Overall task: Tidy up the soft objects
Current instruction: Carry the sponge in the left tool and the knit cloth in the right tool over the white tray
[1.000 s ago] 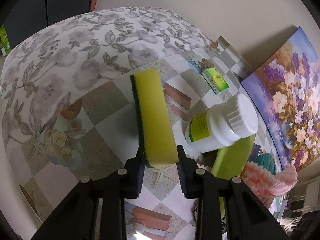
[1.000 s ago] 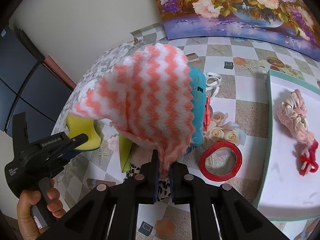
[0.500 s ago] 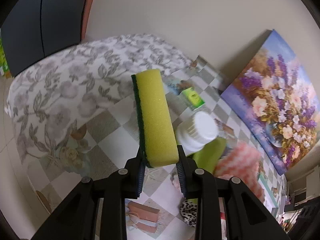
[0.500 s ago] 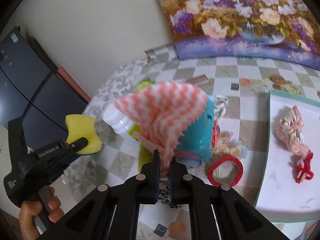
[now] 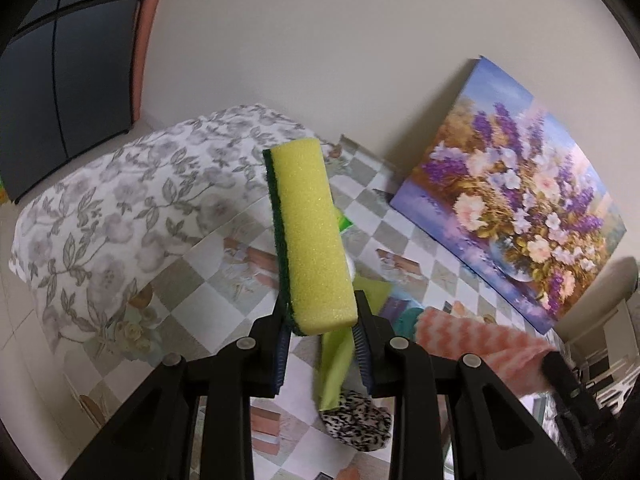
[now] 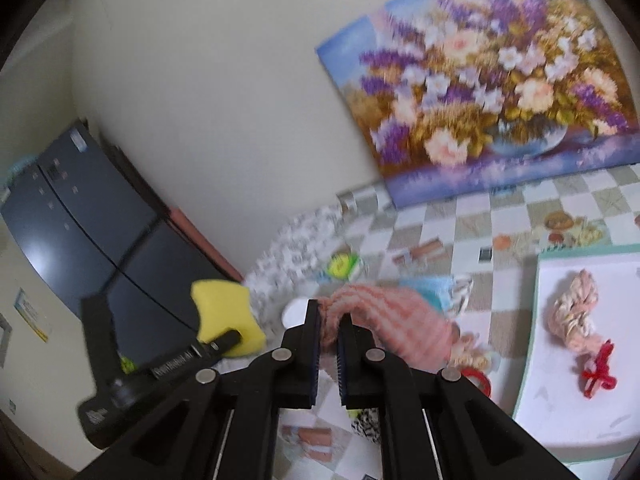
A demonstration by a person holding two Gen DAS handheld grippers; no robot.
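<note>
Above checkered tablecloth: left gripper clamping sponge, right gripper pinching striped cloth.

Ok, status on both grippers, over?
Left gripper shut on yellow sponge, held aloft. Right gripper shut on pink striped cloth, above the clutter. White tray holds one pink bundle. No obstruction seen.

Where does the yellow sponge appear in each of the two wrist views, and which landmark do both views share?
Left wrist view: the yellow sponge stands at the centre, clamped between the jaws of the left gripper.
Right wrist view: it is at lower left, at the tip of that gripper.
Shared landmark: the flower painting against the wall.
</note>
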